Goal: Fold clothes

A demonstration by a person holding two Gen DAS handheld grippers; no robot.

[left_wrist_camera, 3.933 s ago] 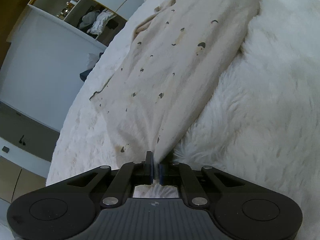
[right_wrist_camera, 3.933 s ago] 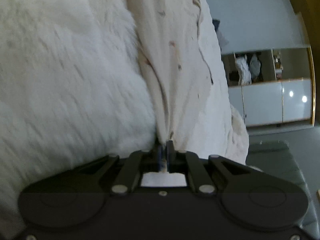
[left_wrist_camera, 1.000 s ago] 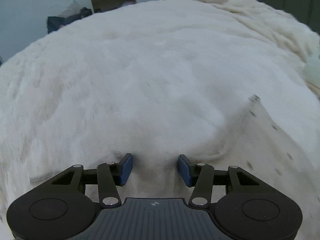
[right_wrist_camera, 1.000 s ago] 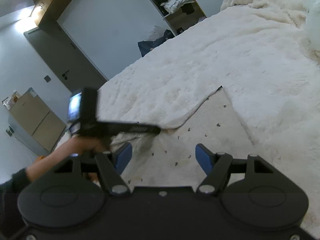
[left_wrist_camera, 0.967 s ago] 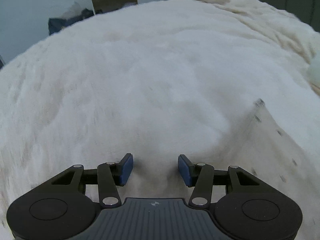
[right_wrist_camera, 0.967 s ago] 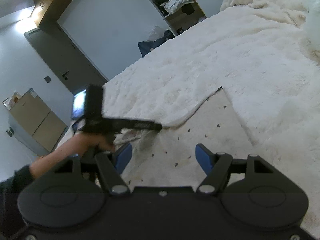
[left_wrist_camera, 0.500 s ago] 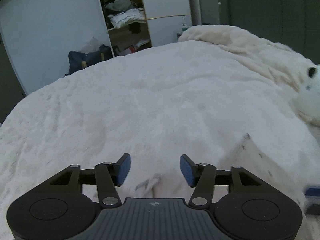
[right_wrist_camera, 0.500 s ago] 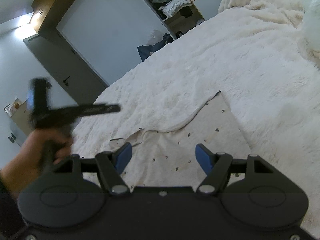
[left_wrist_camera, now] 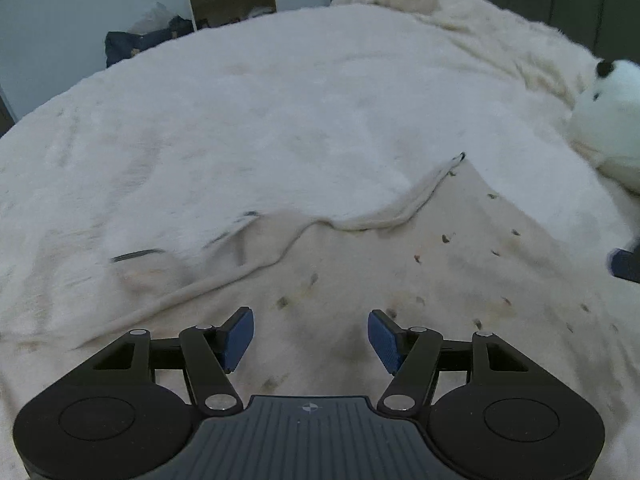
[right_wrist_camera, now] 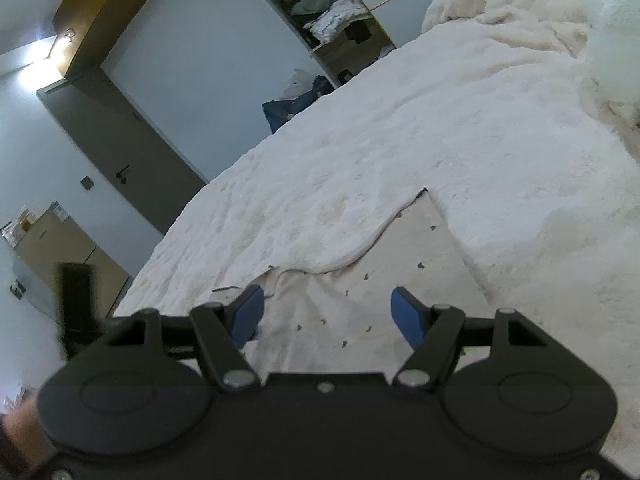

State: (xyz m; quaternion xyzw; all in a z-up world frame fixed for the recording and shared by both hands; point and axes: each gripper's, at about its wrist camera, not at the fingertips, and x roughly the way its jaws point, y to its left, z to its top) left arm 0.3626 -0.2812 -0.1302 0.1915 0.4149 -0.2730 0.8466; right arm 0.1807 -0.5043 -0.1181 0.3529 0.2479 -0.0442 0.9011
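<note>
Left hand-held gripper was above the cream garment, jaws parted wide with bare air between the blue pads; nothing held, no pad on the cloth. Log-wise the jaws had not settled, they were a touch wider apart each moment, so counted as open and empty

Right hand-held gripper also stood wide, blue pads apart, nothing clamped. The garment showed through the gap under it; contact between pads and cloth could not be told

Garment: cream, sprinkled with small dark marks, spread flat on the fluffy white bed, toward the near edge of the bed under both grippers. Its far corner came to a point further up the bed. The far hem was rolled into a curved ridge, and a wrinkled flap sat at the garment's left side in the left wrist view, blurred there

White plush toy with a dark eye lay at the right edge of the bed, well apart from the garment's far corner. A bunched cream blanket lay at the far end of the bed

In the left wrist view a blue pad of the other gripper showed at the right border, just over the garment's right part

Off the bed: open shelf with piled clothes, dark blue bag on the floor, dark door on the wall. A blurred dark device and part of a hand showed at the left border of the right wrist view
</note>
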